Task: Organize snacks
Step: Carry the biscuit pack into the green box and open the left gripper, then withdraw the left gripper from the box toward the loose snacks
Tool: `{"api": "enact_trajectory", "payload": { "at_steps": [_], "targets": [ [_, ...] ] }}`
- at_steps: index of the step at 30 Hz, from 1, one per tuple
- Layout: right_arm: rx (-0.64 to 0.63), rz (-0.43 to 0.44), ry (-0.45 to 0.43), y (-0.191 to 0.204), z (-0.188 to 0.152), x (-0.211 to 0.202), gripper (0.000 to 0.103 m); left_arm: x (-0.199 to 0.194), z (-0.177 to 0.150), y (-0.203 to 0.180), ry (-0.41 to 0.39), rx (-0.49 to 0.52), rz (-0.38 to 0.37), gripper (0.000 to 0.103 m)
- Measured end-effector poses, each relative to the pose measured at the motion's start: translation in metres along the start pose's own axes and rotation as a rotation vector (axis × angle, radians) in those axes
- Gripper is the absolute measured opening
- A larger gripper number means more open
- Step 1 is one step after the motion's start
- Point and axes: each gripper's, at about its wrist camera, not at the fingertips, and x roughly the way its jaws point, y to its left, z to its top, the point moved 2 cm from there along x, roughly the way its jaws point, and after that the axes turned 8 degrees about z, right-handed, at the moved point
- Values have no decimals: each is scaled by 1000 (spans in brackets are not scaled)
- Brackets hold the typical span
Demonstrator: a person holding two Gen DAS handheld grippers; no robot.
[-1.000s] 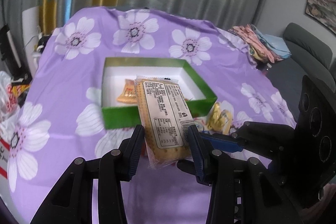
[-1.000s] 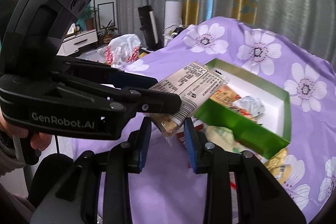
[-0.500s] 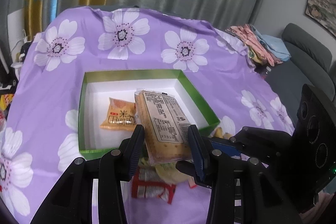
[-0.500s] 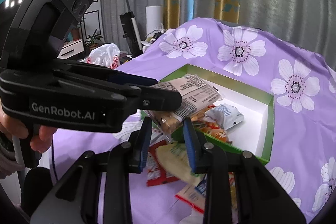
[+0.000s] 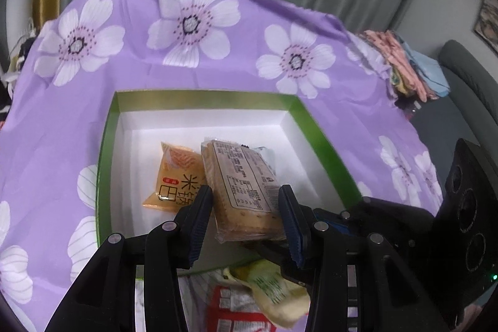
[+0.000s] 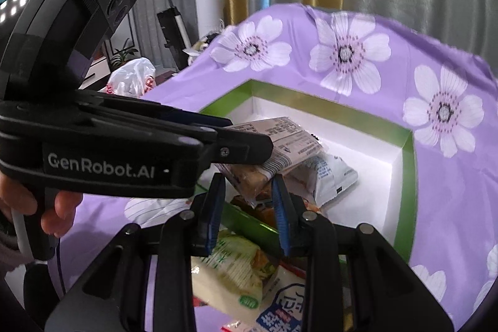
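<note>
My left gripper (image 5: pixel 246 220) is shut on a long cracker packet (image 5: pixel 239 185) with a printed label and holds it over the near part of the green box (image 5: pixel 202 97), white inside. An orange snack packet (image 5: pixel 176 176) lies in the box. In the right wrist view the cracker packet (image 6: pixel 280 142) sticks out of the left gripper above a white packet (image 6: pixel 330 176) in the box (image 6: pixel 407 176). My right gripper (image 6: pixel 247 210) is open just under the packet's end, beside the box's near wall.
Loose snack packets lie on the purple flowered cloth (image 5: pixel 62 120) in front of the box: a pale green one (image 6: pixel 236 269), a red one (image 5: pixel 230 310) and a blue-printed one (image 6: pixel 286 313). Folded clothes (image 5: pixel 404 64) and a grey sofa (image 5: pixel 467 77) are at the right.
Both grippers have moved forward toward the box. The cracker packet now hangs over the box's inside instead of in front of its near wall.
</note>
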Motion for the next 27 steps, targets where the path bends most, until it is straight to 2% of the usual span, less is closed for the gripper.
{"api": "enact_trajectory", "payload": {
  "at_steps": [5, 7, 9, 17, 22, 27],
  "targets": [
    [56, 3, 17, -8, 0, 12, 36, 10, 1, 7, 28, -39, 15, 46],
    [75, 8, 12, -9, 0, 10, 42, 8, 2, 12, 25, -59, 27, 64],
    [80, 1, 0, -9, -1, 3, 48, 2, 2, 17, 12, -75, 32, 75],
    [165, -20, -32, -20, -22, -35, 54, -30, -9, 28, -11, -101, 74, 80],
    [209, -40, -36, -23, -42, -57, 55, -48, -28, 28, 4, -121, 82, 85],
    [253, -50, -34, -19, -68, -80, 57, -61, -49, 24, 17, -133, 93, 85]
  ]
}}
